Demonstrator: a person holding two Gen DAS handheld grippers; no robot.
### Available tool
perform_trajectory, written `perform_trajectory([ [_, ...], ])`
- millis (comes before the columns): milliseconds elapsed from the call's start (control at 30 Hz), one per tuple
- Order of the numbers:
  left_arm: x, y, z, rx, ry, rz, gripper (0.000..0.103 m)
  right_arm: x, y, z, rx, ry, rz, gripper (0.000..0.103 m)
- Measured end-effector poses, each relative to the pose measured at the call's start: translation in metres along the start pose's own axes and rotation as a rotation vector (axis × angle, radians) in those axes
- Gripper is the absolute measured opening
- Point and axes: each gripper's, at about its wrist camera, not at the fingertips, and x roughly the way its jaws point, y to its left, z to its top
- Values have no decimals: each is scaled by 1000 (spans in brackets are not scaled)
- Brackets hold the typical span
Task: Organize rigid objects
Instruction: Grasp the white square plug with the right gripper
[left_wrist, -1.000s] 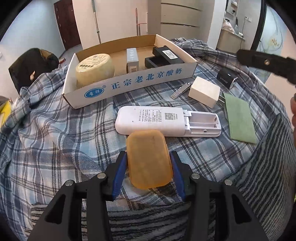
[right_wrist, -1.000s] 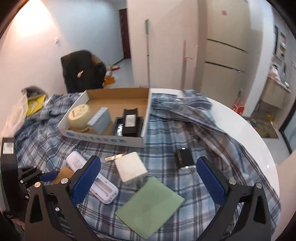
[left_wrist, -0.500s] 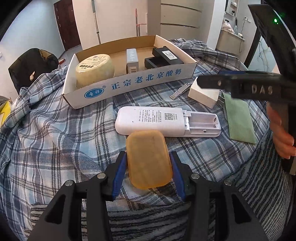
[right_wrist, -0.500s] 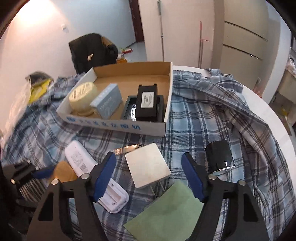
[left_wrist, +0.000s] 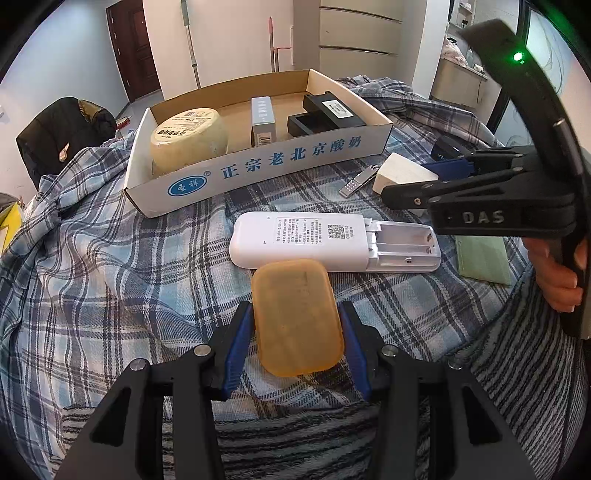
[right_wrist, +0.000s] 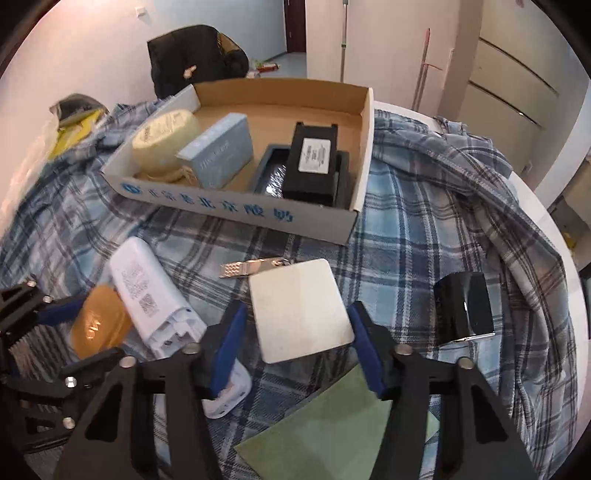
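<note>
L gripper (left_wrist: 296, 325): blue pads clamped on both long sides of the translucent amber rounded soap bar (left_wrist: 297, 317), which lies on the blue plaid cloth (left_wrist: 110, 266). Just ahead of it, touching the bar's far edge, the white plastic remote w/ open battery bay (left_wrist: 332, 242).

R gripper (right_wrist: 295, 345): jaws closing around the white square charger block (right_wrist: 301, 310); right pad at its edge, left pad a bit off, so not clamped yet. Silver nail clipper (right_wrist: 253, 266) just beyond block. Glossy black small box (right_wrist: 463, 308) to the right, green paper sheet (right_wrist: 332, 432) under the tongs. Cardboard tray w/ blue lettering (right_wrist: 236, 212) farther ahead.
</note>
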Motion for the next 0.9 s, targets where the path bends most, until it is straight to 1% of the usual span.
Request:
perform_trajectory([
  [167,0,1,0,-1,0,-1,50,0,1,-3,-7,-14,-15,49],
  [400,0,0,0,-1,0,-2,50,-6,9,-9,-38,-78,-59,47],
  [433,0,0,0,-1,0,-3,50,-10,11,-10,-46,-102,-62,46],
  [567,0,0,0,-2,-1,-5,49,-42,16,-17,-59,-275,-71,45],
  [633,0,-1,0,4,-1,1,49,-51,17,-19,-61,-323,-78,45],
  [700,0,-1,0,3,-1,-2,48,-48,18,-18,-63,-310,-93,45],
  [800,-1,0,0,-5,-2,-7,47,-40,15,-14,-52,-270,-55,45],
  [900,-1,1,0,-2,-2,-3,47,-33,7,-13,-24,-239,-40,45],
])
